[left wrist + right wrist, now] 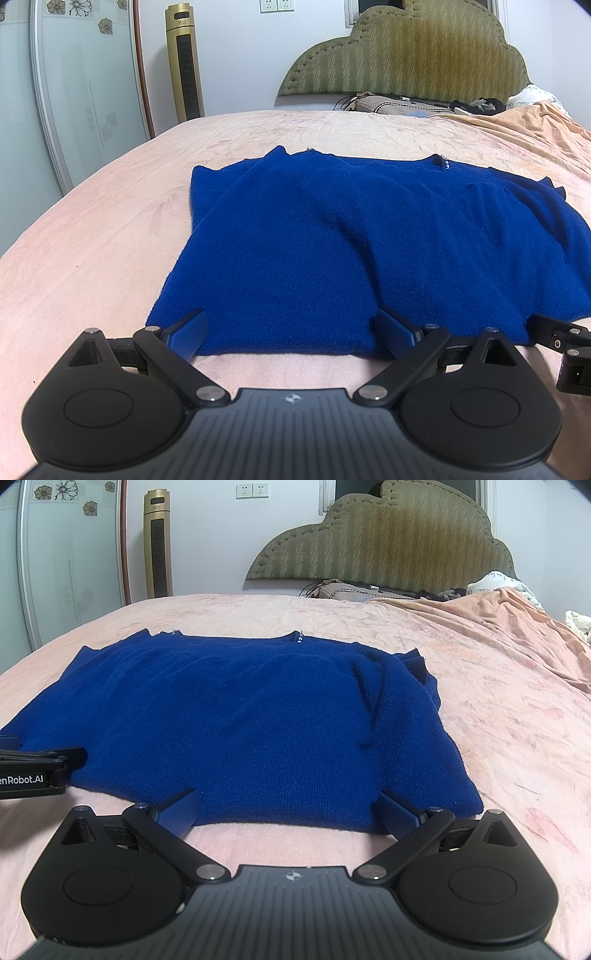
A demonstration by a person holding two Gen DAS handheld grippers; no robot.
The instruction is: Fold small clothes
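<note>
Sweater, blue and knitted, lies spread flat on the pink bedsheet, its hem nearest. At that hem the left gripper and the right gripper sit side by side, each with jaws spread wide and holding nothing, fingertips at the edge of the sweater. Beyond the sweater lie rumpled bedding and an olive padded headboard. Left of the headboard stand a gold tower fan and a frosted wardrobe door.
</note>
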